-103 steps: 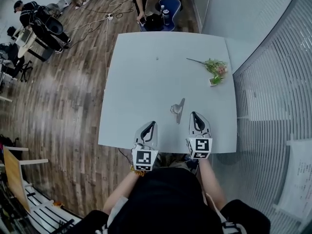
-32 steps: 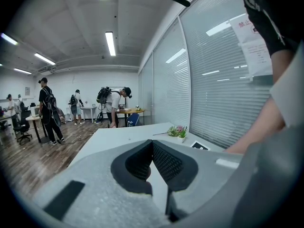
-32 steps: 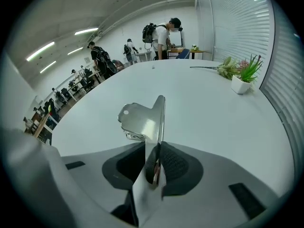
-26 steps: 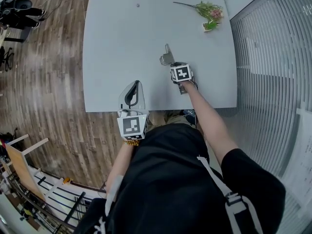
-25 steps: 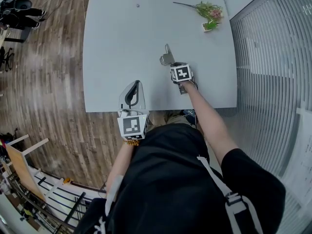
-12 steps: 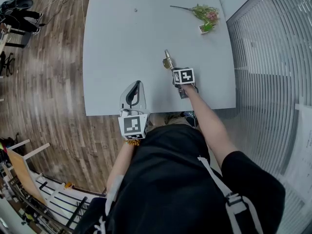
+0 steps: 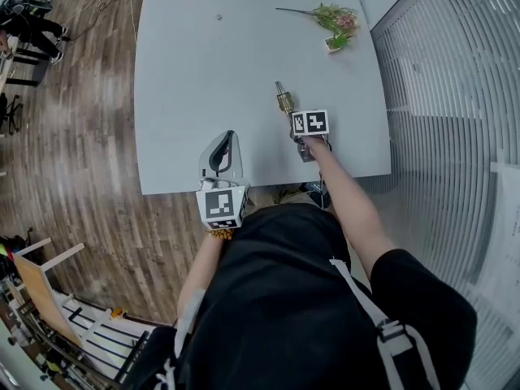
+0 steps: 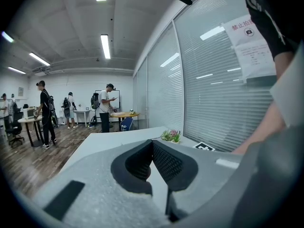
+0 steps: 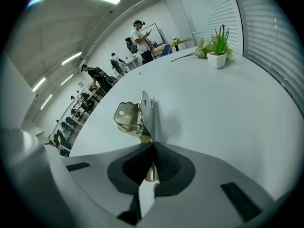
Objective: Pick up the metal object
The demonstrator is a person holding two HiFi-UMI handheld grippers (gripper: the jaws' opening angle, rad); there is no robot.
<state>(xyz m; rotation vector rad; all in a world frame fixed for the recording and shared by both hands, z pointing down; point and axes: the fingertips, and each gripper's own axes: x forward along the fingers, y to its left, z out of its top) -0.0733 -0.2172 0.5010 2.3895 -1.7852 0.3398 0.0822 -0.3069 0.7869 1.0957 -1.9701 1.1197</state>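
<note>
Grey worktop (image 7: 244,55) fills the head view, with a wooden floor (image 7: 73,136) to its left. Near the front edge the right tool (image 7: 289,114) has the metal object (image 7: 283,100) at its tip. The left tool (image 7: 227,140) is apart from it, at the front edge. A small plant (image 7: 337,24) stands at the far corner.

Left gripper view: this tool's jaws are together, nothing between them.

Right gripper view: the jaws, which have just been closing, pinch the flat plate of the metal object. It stands on edge ahead of them.
</note>
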